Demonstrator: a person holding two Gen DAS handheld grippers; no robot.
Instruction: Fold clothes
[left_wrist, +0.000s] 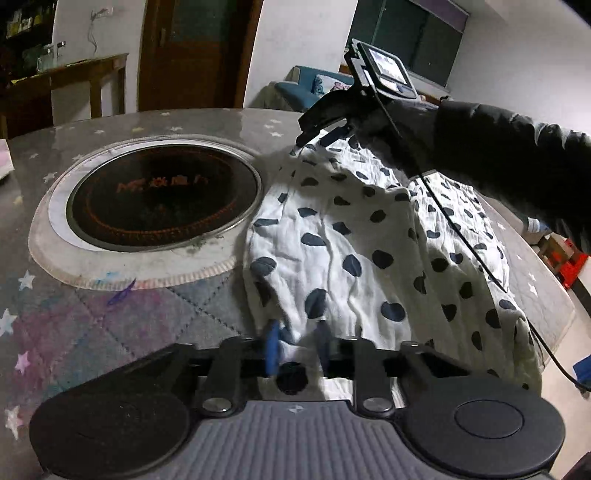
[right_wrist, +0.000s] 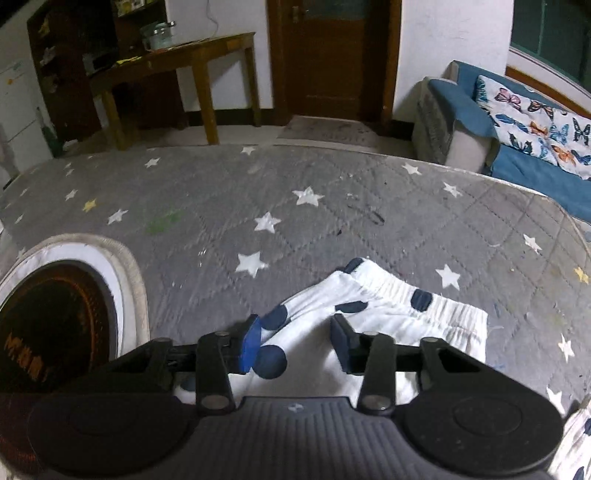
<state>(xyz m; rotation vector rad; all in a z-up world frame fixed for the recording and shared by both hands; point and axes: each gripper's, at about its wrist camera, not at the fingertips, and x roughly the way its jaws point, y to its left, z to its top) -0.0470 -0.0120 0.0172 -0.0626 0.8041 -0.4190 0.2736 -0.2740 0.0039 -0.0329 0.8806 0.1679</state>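
Observation:
White pants with dark blue spots (left_wrist: 354, 243) lie spread on a grey star-patterned table cover (left_wrist: 122, 317). My left gripper (left_wrist: 297, 350) is over the near end of the pants, its blue fingers (left_wrist: 272, 349) a little apart with cloth between them. My right gripper (right_wrist: 295, 341) is open above the elastic waistband end of the pants (right_wrist: 399, 306), its fingers (right_wrist: 251, 345) either side of the cloth. In the left wrist view the right gripper (left_wrist: 317, 129) hangs over the far end of the pants, held by a black-sleeved arm.
A round dark induction hob (left_wrist: 162, 199) with a white rim is set into the table left of the pants; it also shows in the right wrist view (right_wrist: 55, 325). A blue sofa with a butterfly cushion (right_wrist: 532, 122) and a wooden side table (right_wrist: 177, 70) stand beyond the table edge.

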